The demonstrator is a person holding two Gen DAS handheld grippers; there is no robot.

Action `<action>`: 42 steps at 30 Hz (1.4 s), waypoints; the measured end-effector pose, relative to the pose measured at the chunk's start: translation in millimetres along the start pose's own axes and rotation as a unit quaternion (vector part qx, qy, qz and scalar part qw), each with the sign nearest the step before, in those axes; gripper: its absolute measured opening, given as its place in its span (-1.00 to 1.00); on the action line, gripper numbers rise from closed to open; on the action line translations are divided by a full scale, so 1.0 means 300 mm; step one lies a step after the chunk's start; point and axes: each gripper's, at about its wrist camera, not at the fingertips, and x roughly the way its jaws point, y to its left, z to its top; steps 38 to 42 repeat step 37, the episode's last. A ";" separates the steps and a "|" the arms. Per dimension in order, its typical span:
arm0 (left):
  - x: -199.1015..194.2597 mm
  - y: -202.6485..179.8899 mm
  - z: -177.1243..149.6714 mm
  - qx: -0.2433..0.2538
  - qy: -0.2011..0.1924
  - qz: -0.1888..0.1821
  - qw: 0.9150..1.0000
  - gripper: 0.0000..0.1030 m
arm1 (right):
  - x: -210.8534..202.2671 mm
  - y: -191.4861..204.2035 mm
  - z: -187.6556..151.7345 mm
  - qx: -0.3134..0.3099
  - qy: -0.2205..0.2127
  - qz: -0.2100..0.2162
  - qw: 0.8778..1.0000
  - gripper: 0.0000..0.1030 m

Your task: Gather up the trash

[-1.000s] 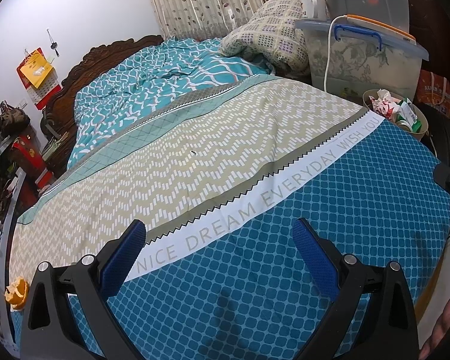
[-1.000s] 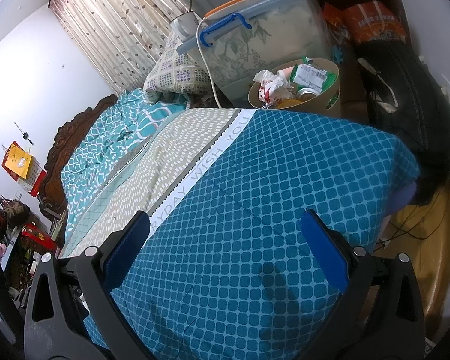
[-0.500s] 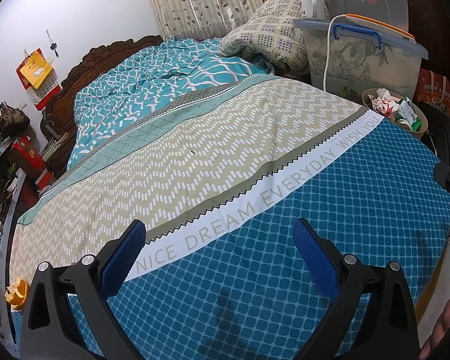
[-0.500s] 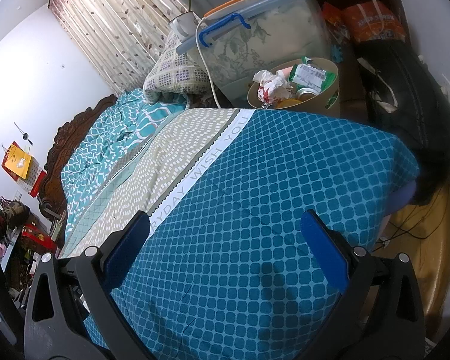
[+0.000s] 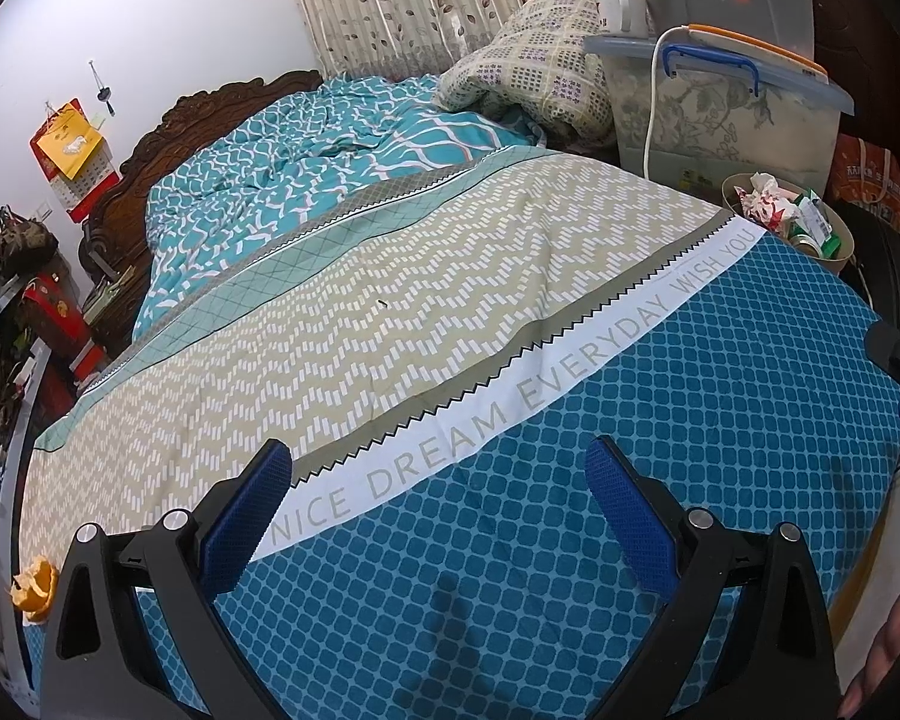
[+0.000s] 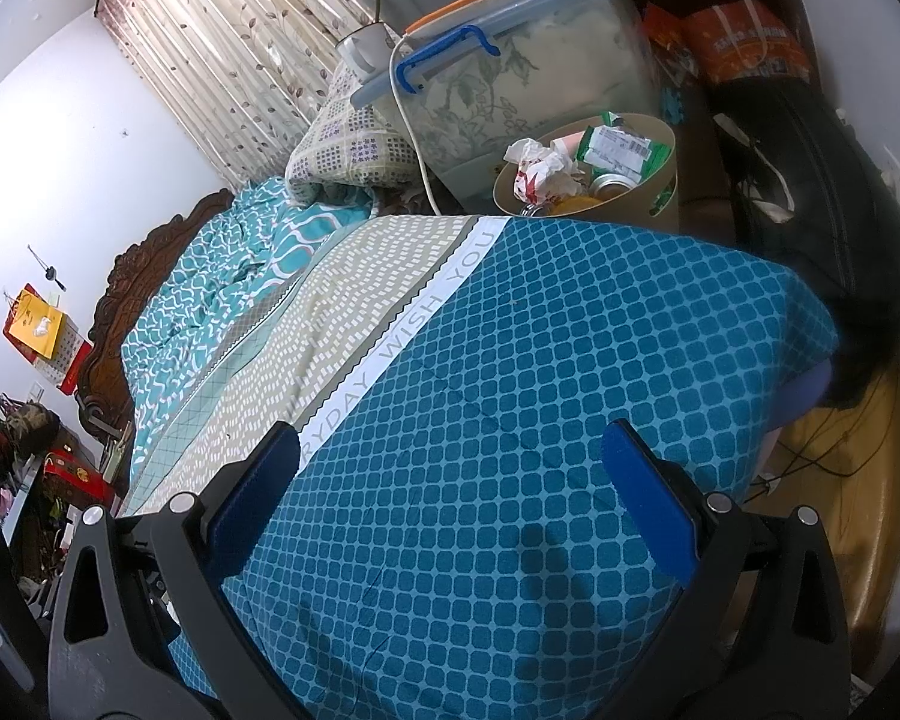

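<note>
Both hand-held grippers, left (image 5: 438, 498) and right (image 6: 453, 483), spread, empty above teal-patterned bed (image 5: 660, 450). Orange peel scrap (image 5: 35, 583) at bed's left edge: approach low, pinch gently.

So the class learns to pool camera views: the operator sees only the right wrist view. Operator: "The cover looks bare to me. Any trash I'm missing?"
Observer: Yes. Orange peel sits at the bed's left edge, near the foot.
Operator: Is the left gripper near it?
Observer: The left gripper hangs over the blue patch, with the peel off to its left, apart from it.
Operator: Is it holding anything?
Observer: No, its jaws stand wide open with only the cover between them.
</note>
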 end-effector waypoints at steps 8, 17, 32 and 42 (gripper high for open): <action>0.000 0.002 0.001 0.003 0.000 -0.001 1.000 0.83 | 0.000 -0.003 -0.003 0.000 0.000 0.000 1.000 0.93; 0.000 0.001 0.001 0.004 -0.001 -0.001 1.000 0.83 | -0.002 -0.006 -0.011 0.000 0.001 0.000 1.000 0.93; -0.015 0.010 0.013 0.004 -0.007 -0.017 1.000 0.83 | 0.003 0.000 -0.018 -0.001 0.000 0.000 1.000 0.93; -0.012 0.014 0.013 0.004 -0.007 -0.017 1.000 0.83 | 0.010 0.003 -0.011 0.000 0.002 0.000 1.000 0.93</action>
